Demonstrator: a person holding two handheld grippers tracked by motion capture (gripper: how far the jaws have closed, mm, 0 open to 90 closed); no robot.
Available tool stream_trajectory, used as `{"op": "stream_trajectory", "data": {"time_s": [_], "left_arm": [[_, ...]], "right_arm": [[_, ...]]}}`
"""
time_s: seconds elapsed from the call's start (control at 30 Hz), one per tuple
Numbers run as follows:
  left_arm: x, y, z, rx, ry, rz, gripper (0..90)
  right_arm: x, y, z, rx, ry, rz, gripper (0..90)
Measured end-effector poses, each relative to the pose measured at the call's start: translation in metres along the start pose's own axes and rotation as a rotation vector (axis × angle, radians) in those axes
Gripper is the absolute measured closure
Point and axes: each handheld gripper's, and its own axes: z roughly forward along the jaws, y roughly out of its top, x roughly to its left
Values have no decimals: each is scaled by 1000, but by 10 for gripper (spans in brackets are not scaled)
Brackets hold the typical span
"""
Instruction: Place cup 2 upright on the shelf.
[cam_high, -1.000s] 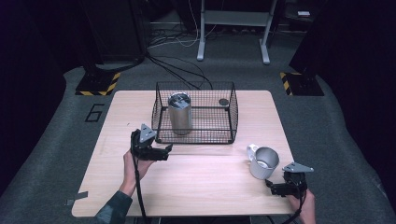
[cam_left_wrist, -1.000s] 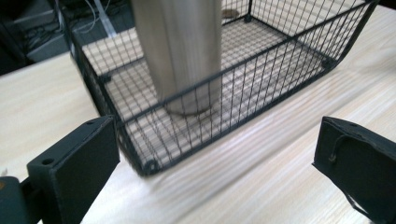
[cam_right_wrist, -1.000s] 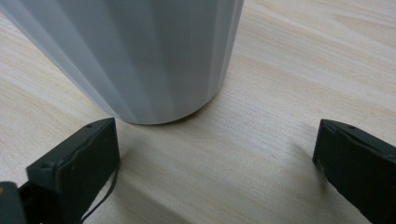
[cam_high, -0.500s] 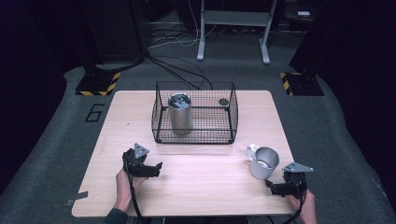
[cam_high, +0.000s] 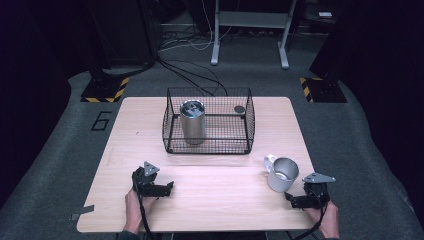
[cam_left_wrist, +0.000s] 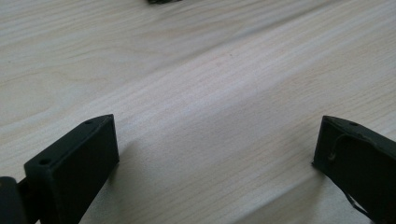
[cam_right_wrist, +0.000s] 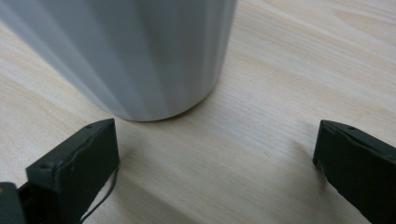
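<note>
Left tool (cam_high: 167, 188) is held low over the surface (cam_high: 215, 200) near the front-left corner, jaws spread wide, nothing between them; bare wood grain is seen between the jaws in the left gripper view. Right tool (cam_high: 290, 200) is held low at the front-right corner, jaws likewise spread, nothing gripped.

Metal mug (cam_high: 281, 173) is stood upright near the right edge, toward the front, handle turned to the back-left. It is located just beyond the right tool; in the right gripper view its grey wall (cam_right_wrist: 135, 51) is seen ahead of the jaws and offset toward the left jaw, not enclosed by them. Contact with the jaws cannot be confirmed.

Wire basket (cam_high: 247, 122) is placed at the middle of the surface toward the back edge. A steel canister (cam_high: 192, 121) is stood upright in its left half; a small dark disc (cam_high: 239, 109) is laid at its back-right corner.
</note>
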Motion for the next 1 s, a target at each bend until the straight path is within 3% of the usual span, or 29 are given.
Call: {"op": "stream_trajectory", "data": {"time_s": [0.03, 0.17, 0.27, 0.37, 0.77, 1.0], "left_arm": [[0, 0, 0, -1, -1, 0, 0], [0, 0, 0, 0, 0, 3, 0], [-1, 0, 0, -3, 2, 0, 0], [-2, 0, 0, -2, 2, -1, 0], [-2, 0, 0, 2, -4, 0, 0], [-2, 1, 1, 0, -4, -4, 0]], "right_arm": [[-1, 1, -6, 5, 13, 28, 0], [0, 5, -21, -30, 46, 40, 0], [2, 9, -28, -42, 51, 27, 0], [8, 20, -40, -86, 84, 16, 0], [19, 55, -35, -119, 108, -33, 0], [21, 67, -23, -99, 121, -45, 22]]}}
